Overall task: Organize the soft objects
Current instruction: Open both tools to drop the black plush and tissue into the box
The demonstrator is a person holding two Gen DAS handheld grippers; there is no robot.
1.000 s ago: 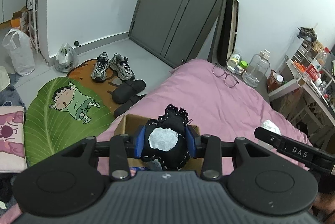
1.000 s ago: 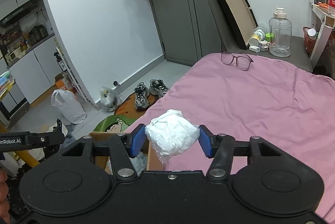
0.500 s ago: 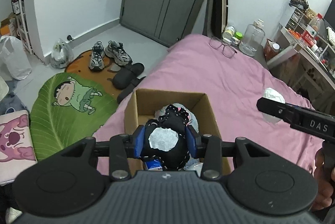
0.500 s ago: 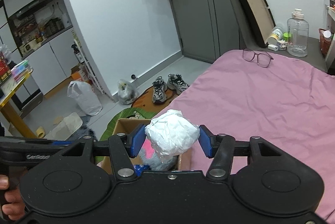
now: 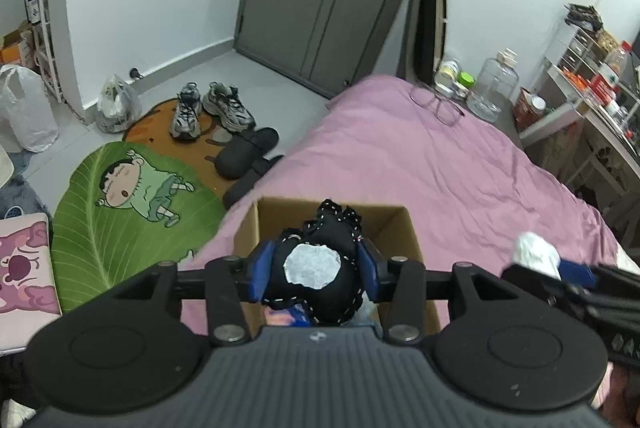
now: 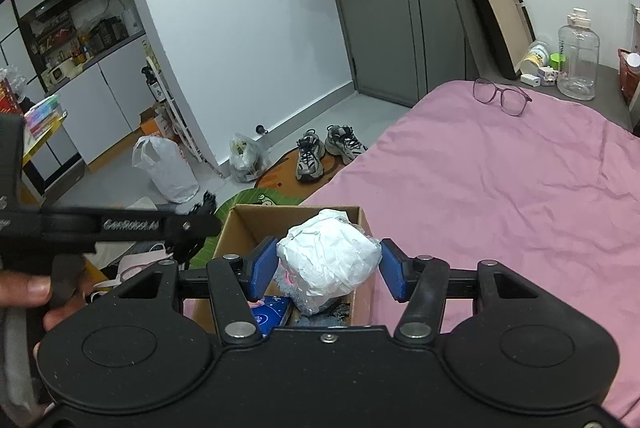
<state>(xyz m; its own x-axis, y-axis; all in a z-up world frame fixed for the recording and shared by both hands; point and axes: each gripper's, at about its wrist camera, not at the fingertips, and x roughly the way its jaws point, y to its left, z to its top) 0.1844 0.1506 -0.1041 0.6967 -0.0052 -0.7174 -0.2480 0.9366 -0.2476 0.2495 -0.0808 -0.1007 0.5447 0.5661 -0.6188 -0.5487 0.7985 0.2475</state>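
My left gripper is shut on a black soft toy with white stitching and a white patch, held over the open cardboard box on the pink bed. My right gripper is shut on a white crumpled soft bundle, held over the same box. The box holds a blue item and other soft things. The right gripper and its bundle show at the right of the left wrist view. The left gripper's body shows at the left of the right wrist view.
The pink bed stretches right and far; glasses lie near its far edge. A water jug and small bottles stand beyond. On the floor left are shoes, slippers, a green leaf mat and plastic bags.
Both grippers have moved in over the box, still holding their objects. The right gripper has come closer to the left one.
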